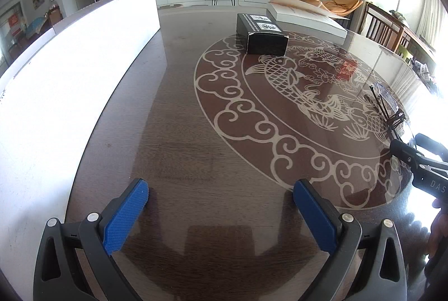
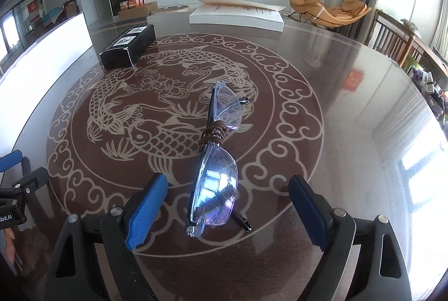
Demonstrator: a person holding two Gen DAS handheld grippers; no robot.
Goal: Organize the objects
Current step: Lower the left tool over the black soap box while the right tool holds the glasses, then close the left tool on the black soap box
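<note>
A pair of clear safety glasses (image 2: 215, 183) with a brown cord wound round the bridge lies folded on the glass table top, its near lens between my right gripper's (image 2: 228, 194) open blue pads, not touching them. The glasses also show in the left wrist view (image 1: 385, 102) at the far right. A black box (image 1: 261, 33) with white labels lies further back on the table; it also shows in the right wrist view (image 2: 128, 46). My left gripper (image 1: 221, 197) is open and empty over bare table at the left.
A long white panel (image 1: 70, 71) stands along the table's left side. A flat white box (image 2: 236, 14) with a loose lid lies at the far edge. Wooden chairs (image 2: 397, 40) stand at the right. The right gripper's body (image 1: 422, 161) shows at the left view's right edge.
</note>
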